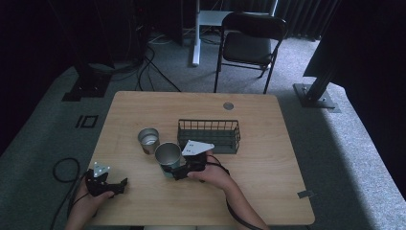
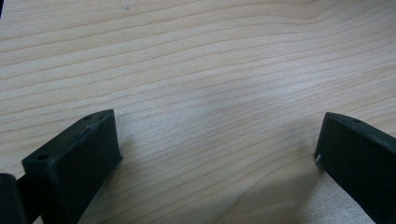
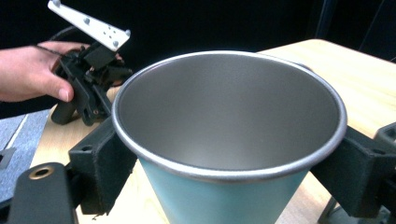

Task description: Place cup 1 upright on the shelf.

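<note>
A metal cup (image 1: 168, 154) with a teal outside and a bare steel inside (image 3: 229, 107) stands upright near the table's middle. My right gripper (image 1: 171, 168) is shut on it, one jaw on each side just under the rim (image 3: 229, 161). A second steel cup (image 1: 148, 140) stands just behind and left of it. A dark wire basket (image 1: 208, 135) sits to the right of both cups. At the front left corner my left gripper (image 1: 115, 185) is open over bare wood (image 2: 217, 144), with nothing between its jaws.
The wooden table (image 1: 249, 191) has free room along its front and right side. A round grommet (image 1: 228, 106) sits near the far edge. A folding chair (image 1: 249, 43) stands beyond the table, and cables lie on the floor at left (image 1: 64, 167).
</note>
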Demonstrator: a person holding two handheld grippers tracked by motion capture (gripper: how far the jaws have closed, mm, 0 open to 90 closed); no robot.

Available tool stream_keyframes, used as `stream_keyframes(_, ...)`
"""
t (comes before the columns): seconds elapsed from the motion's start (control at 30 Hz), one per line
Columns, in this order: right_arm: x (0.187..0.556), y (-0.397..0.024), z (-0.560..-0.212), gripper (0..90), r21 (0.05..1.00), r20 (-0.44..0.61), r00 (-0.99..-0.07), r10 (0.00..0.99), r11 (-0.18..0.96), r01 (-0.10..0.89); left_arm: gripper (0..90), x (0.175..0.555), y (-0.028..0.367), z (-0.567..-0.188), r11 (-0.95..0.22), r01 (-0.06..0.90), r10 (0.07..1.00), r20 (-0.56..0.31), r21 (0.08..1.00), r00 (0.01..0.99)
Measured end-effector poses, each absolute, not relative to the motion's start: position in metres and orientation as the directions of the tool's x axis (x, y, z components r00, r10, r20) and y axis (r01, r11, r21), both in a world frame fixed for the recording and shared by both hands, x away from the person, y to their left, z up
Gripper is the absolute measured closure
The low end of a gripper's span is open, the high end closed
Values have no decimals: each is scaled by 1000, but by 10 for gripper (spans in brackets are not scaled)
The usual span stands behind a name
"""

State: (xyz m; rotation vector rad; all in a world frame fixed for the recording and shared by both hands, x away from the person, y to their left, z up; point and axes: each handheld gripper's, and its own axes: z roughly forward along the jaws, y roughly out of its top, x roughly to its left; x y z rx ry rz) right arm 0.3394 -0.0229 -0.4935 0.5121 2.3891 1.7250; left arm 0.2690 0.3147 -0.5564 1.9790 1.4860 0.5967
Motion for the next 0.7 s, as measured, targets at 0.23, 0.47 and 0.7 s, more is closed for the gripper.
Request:
stream_keyframes(0.23, 340, -26, -483, 130, 949, 78, -926, 370, 258, 183, 4, 269, 315, -556, -207, 698, 961, 7, 685, 278)
stream_keyframes(0.47, 340, -30, -468, 130, 957, 70, -923, 378, 237, 169, 4, 269, 315, -556, -204, 698, 961, 5, 687, 276)
stream_keyframes(0.7, 342, -35, -451, 130, 964, 60, -917, 395, 215, 156, 4, 269, 315, -556, -207, 698, 961, 6, 685, 278)
